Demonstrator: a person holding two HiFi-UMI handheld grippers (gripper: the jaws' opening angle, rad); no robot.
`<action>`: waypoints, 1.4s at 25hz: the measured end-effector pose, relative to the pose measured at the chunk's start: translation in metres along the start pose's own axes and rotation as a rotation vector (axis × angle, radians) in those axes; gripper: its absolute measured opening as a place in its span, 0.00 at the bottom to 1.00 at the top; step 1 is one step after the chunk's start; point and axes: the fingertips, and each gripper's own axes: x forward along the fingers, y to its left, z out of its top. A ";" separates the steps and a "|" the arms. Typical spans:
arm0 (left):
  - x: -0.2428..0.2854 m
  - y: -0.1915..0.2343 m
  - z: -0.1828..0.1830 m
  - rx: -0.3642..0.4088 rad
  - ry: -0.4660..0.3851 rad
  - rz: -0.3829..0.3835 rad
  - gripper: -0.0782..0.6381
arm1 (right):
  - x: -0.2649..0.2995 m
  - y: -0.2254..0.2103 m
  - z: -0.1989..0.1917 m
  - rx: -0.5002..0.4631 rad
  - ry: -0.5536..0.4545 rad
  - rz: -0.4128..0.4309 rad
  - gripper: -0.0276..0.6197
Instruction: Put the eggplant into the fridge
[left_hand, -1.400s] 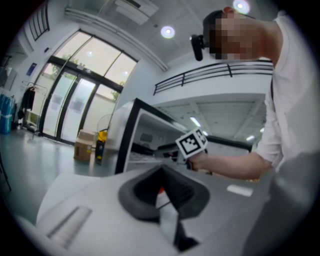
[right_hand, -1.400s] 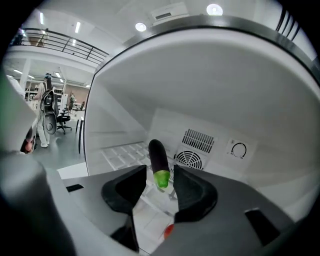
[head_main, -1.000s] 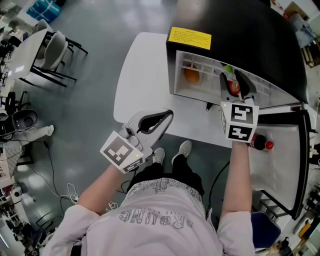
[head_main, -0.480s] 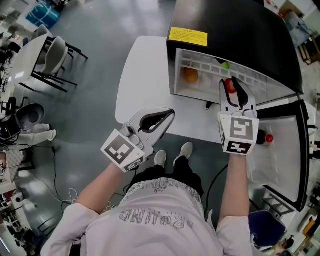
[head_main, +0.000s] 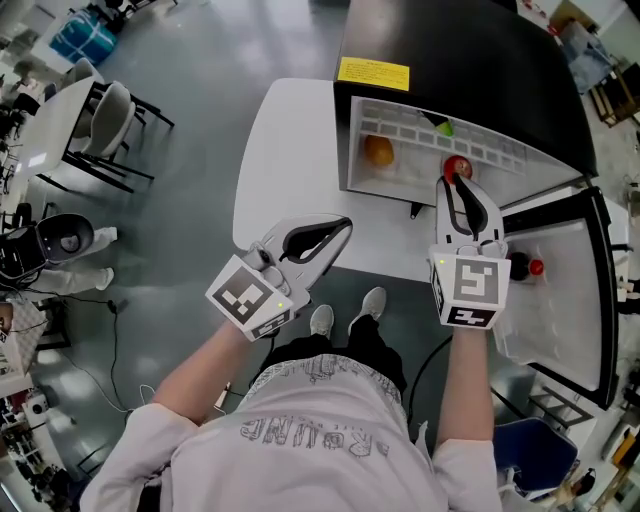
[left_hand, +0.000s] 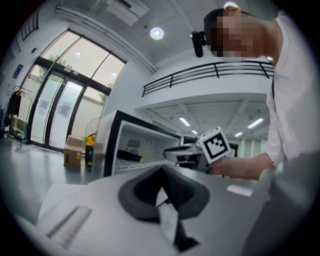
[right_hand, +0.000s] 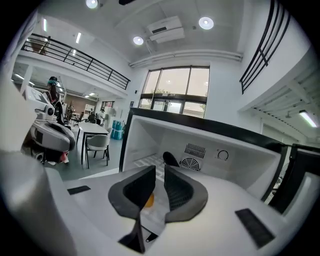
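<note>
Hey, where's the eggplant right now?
The eggplant lies at the back of the fridge, just left of the round vent in the right gripper view; in the head view it is right of the orange fruit, behind the red fruit.

Dark eggplant (right_hand: 170, 158) inside open fridge (right_hand: 240, 149)

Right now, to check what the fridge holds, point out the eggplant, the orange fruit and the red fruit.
eggplant (right_hand: 170, 159): right gripper view, its dark rounded end.
orange fruit (head_main: 378, 150): head view, its middle.
red fruit (head_main: 458, 166): head view, its top.
</note>
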 end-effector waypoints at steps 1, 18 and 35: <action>0.000 -0.001 0.001 0.001 -0.001 -0.002 0.12 | -0.003 0.002 -0.001 0.000 0.001 0.001 0.12; -0.002 -0.006 0.005 0.011 -0.004 -0.025 0.12 | -0.042 0.027 -0.014 0.019 -0.002 0.020 0.06; -0.006 -0.006 0.008 0.009 -0.016 -0.033 0.12 | -0.057 0.051 -0.020 0.052 -0.002 0.057 0.05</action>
